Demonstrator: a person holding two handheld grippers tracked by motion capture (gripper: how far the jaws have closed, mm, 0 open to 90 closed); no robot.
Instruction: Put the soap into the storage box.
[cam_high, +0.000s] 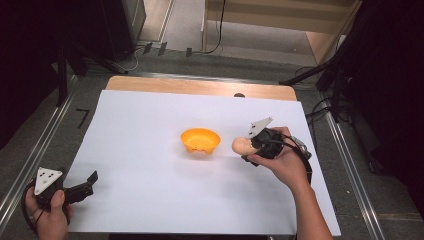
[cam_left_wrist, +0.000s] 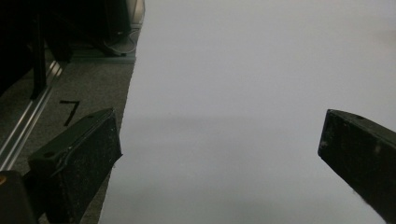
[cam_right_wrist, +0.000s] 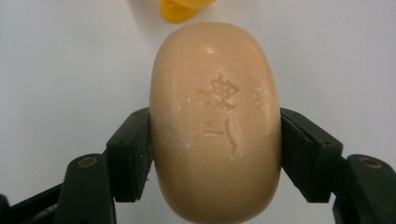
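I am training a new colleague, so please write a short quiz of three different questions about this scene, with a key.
1. True or false: the left tool is shut on something.
2. What does the right tool hold? A) sponge B) bar of soap C) egg
3. Fill in: the orange bowl stands on the white ____.

Key: 1. False, its jaws stand open over the sheet. 2. B, a beige bar of soap. 3. sheet.

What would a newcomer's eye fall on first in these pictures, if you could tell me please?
Most likely the beige bar of soap with a stamped mark, clamped at its sides in the right gripper just right of the orange bowl. That bowl stands alone in the middle of the white sheet. The left gripper rests open at the sheet's near left corner.
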